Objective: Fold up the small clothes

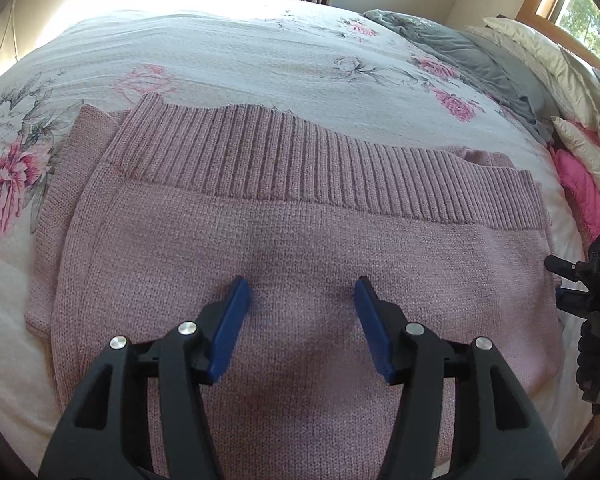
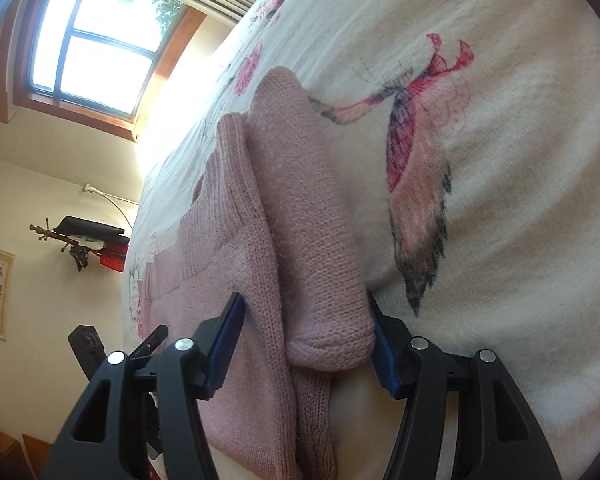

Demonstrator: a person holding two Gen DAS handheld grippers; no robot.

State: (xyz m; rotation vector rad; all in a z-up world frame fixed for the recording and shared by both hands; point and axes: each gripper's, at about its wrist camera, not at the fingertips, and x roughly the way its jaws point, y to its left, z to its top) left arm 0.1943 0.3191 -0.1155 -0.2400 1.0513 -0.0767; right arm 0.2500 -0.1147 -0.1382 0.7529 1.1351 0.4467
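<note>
Pink sweater (image 1: 284, 240), lying folded on the flowered bedspread (image 1: 228, 60): left gripper (image 1: 302, 322) is pressing down with jaws spread, right gripper (image 2: 306, 334) is straddling the side roll, unclamped; closing should catch every layer.

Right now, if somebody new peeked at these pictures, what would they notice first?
Probably the big pink knitted sweater spread across the middle of the flowery bedspread, ribbed edge facing the far side. The left tool sits open, its blue fingers resting on the knit. The right tool straddles a thick folded edge of the sweater.
</note>
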